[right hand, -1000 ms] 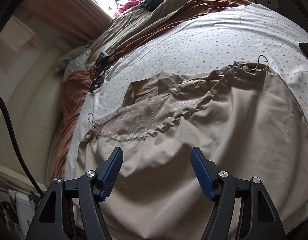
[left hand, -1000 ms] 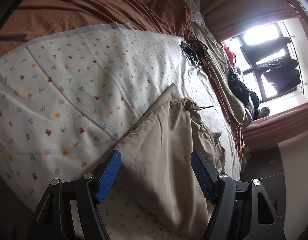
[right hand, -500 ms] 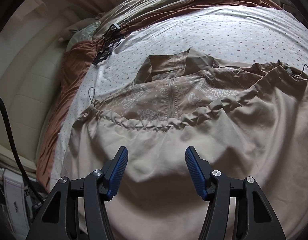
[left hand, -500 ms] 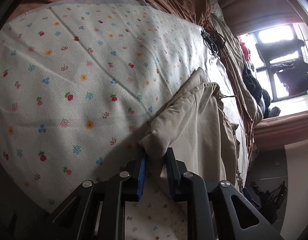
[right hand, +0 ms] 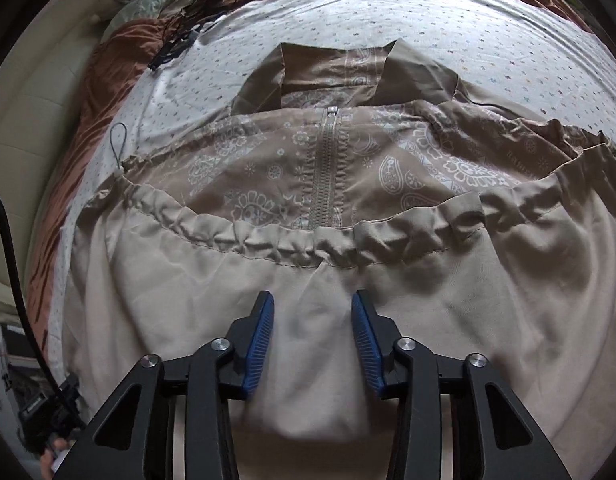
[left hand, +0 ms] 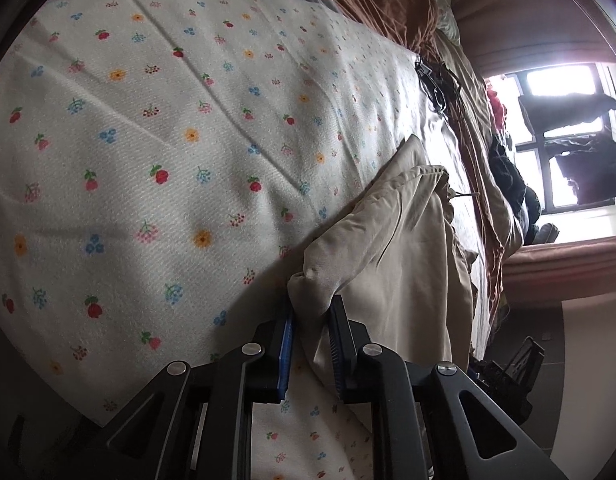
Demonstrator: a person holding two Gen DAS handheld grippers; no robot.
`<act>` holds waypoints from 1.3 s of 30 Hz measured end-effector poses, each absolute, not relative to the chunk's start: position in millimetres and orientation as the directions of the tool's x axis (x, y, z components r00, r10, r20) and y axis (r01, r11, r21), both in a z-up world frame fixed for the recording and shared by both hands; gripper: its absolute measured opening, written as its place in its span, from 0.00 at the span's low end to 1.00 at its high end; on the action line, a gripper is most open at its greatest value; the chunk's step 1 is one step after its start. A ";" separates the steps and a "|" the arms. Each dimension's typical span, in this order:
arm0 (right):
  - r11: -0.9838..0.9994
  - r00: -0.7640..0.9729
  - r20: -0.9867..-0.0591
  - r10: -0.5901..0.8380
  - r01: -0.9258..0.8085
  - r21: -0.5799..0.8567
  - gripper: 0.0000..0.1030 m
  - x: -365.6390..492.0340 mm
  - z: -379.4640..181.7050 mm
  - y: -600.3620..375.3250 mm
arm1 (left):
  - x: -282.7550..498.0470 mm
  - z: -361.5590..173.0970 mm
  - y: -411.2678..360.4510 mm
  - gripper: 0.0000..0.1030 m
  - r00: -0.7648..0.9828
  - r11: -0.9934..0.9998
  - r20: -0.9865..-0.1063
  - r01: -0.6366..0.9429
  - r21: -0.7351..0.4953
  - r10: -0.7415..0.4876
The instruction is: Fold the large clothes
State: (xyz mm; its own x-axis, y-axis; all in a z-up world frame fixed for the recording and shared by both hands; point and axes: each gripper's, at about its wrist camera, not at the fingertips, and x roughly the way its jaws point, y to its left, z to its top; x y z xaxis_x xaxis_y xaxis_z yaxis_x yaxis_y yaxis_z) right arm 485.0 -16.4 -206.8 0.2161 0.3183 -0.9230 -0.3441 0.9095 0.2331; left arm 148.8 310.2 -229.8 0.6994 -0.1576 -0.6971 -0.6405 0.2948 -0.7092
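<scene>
Left gripper (left hand: 311, 322) is pinching a corner of the soft, light jacket (right hand: 487, 300); right gripper (right hand: 312, 334) is closing, seemingly not yet gripping.

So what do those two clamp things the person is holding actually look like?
Both are alike. The left gripper and the right gripper each have two black angular plastic arms with triangular cut-outs and round silver screw heads at the joints. The fingers carry ribbed blue pads on their inner faces. A black cable shows at the left edge of the right view.

Both tools newly narrowed over jacket (right hand: 308, 360).
</scene>
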 end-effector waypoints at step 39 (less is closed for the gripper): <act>0.872 0.276 -0.840 0.468 -0.301 0.387 0.04 525.5 -192.3 -31.2 | 175.5 -228.6 304.0 0.56 0.744 0.198 -0.645 -0.615 -0.763 -0.176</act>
State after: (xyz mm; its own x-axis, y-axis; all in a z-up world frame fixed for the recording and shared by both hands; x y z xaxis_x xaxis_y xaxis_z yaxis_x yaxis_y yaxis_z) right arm 525.5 -31.2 -192.3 0.2755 0.4679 -0.8397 -0.3012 0.8716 0.3868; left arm 175.5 304.0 -228.6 0.7435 -0.1765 -0.6450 -0.6151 0.1981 -0.7632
